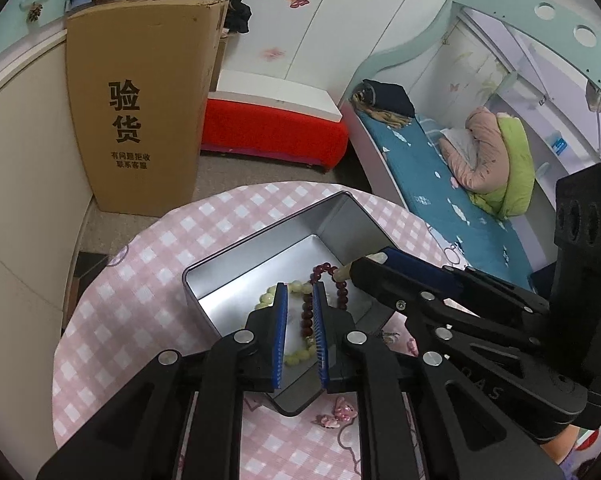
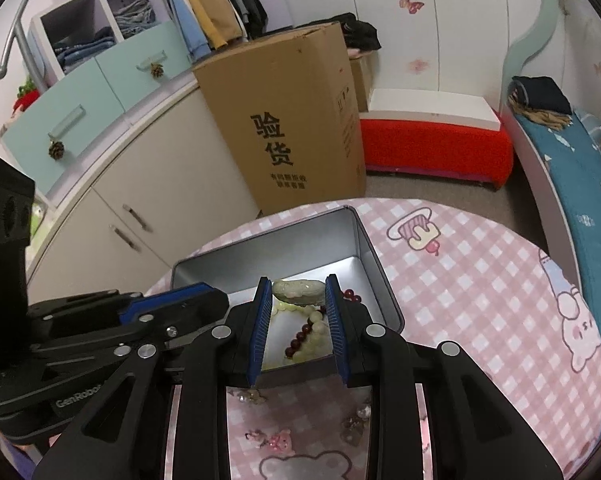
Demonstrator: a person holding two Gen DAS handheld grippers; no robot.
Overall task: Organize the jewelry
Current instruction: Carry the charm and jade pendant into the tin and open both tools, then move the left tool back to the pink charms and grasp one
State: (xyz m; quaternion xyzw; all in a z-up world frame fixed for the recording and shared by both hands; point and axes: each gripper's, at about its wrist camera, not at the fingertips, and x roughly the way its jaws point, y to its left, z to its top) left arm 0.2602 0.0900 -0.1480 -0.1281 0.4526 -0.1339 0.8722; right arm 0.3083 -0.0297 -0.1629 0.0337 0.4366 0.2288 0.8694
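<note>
Silver metal makes the open rectangular tin box (image 1: 260, 256) that sits on a round table with a pink-and-white checked cloth (image 1: 132, 292). Inside the box lie two bracelets, a pale green round-bead bracelet (image 1: 266, 294) and a dark red bead bracelet (image 1: 306, 314), and they overlap each other on the box floor.

In the left wrist view, the left gripper (image 1: 300, 292) hangs over the near part of the box with its blue-padded fingers (image 1: 281, 312) at a narrow gap. The dark red beads show in the gap between them, but I cannot tell whether the pads really press the beads or only stand above them.

The right gripper (image 2: 296, 286) comes in from the right side of the box. In the right wrist view, its blue pads hold a pale green carved stone pendant (image 2: 298, 291) by both ends, above the box interior and over the bracelets. In the left view only the tip of this pendant shows at the ends of the right fingers, close to the right wall of the box.

A few small pink charms (image 2: 276, 440) lie on the cloth near the box, outside it.

Behind the table stands a tall brown cardboard box with black Chinese characters (image 1: 140, 112), and to the right of it a red bench with a white top (image 1: 276, 124).
</note>
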